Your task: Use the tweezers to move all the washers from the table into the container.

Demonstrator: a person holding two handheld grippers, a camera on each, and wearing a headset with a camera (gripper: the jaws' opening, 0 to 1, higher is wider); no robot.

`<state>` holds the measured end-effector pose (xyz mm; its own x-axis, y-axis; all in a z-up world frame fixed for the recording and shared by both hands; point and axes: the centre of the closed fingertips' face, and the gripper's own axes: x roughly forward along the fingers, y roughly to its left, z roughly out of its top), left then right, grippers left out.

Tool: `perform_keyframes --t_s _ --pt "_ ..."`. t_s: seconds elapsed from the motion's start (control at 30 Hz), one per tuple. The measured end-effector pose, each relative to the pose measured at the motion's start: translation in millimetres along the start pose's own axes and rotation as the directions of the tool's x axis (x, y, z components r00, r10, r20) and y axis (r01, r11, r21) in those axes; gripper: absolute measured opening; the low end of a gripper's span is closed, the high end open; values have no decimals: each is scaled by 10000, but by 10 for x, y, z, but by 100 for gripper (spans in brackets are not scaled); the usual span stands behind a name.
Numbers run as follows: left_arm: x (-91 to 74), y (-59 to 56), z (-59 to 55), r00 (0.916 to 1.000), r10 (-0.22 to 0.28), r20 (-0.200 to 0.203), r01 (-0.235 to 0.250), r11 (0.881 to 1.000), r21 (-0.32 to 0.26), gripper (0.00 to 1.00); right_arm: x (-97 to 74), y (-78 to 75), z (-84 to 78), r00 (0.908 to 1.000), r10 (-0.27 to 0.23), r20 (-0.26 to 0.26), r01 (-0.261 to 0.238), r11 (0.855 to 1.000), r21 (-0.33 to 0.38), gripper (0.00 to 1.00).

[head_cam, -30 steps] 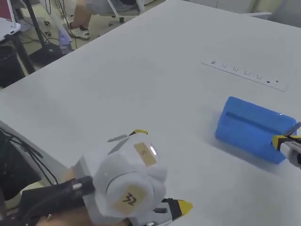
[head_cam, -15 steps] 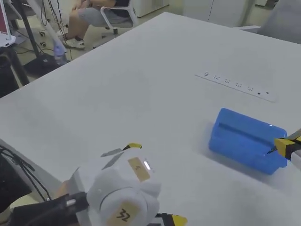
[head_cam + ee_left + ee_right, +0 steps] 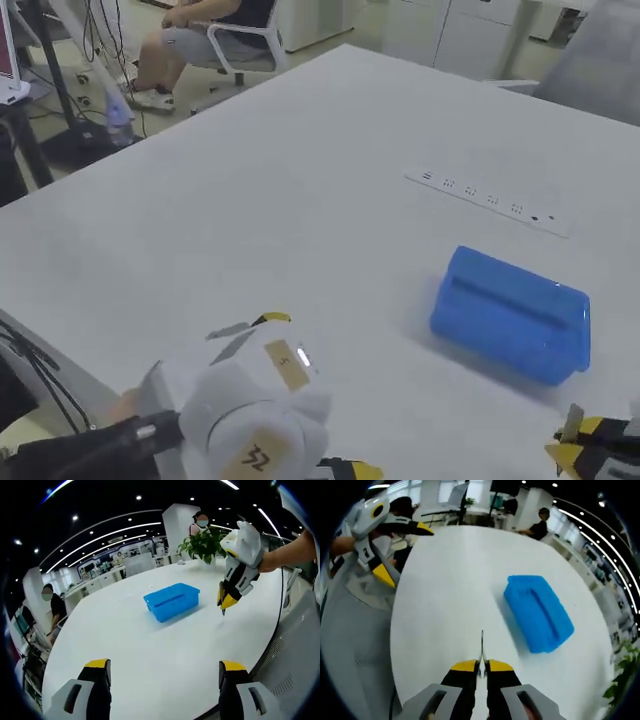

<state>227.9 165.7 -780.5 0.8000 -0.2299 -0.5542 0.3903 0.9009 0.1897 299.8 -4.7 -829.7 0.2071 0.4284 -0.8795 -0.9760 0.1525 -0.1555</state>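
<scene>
**Tweezers clamped on the right, left jaws wide, blue container ahead**

The right hand-held gripper (image 3: 482, 666) has its two yellow-tipped jaws pressed together on a thin pair of tweezers (image 3: 482, 647), which juts straight forward from between them. In the left gripper view, the tweezers point down at the white tabletop (image 3: 250, 200). Whether the tip touches the surface, or carries anything, is too small to tell.

The left hand-held gripper (image 3: 165, 667) is spread wide, with its jaws well apart and nothing between them. It sits low over the near edge of the tabletop, well apart from the right one.

The blue container (image 3: 538, 611), an open rectangular tub, stands on the tabletop beyond both grippers. It is nearer the right gripper and touches neither. What lies inside it cannot be made out. In the head view, a white power strip (image 3: 487, 196) lies flat on the tabletop just past the container, near it but not touching.
</scene>
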Motion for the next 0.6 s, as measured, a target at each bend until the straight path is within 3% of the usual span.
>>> perform_keyframes --t_s 0.03,0.07,0.2,0.33,0.6 --pt "-1 1 3 10000 5 18 -5 10000 -8 91 50 47 12 9995 257 -191 -260 9995 -157 3" --pt "-2 8 7 10000 39 44 -39 10000 -8 91 94 61 93 9996 279 -8 -279 9993 -259 2" --pt "-6 23 13 9999 102 88 -101 9999 -46 91 268 119 144 9948 832 -596 -860 9952 -463 3" --pt "-8 32 15 9998 121 125 -120 9999 -58 91 457 186 167 9912 1068 -785 -1157 9860 -1200 3" --pt "-12 13 13 9999 50 94 -50 10000 27 91 515 277 211 9845 1250 -1230 -1510 9607 -2327 3"
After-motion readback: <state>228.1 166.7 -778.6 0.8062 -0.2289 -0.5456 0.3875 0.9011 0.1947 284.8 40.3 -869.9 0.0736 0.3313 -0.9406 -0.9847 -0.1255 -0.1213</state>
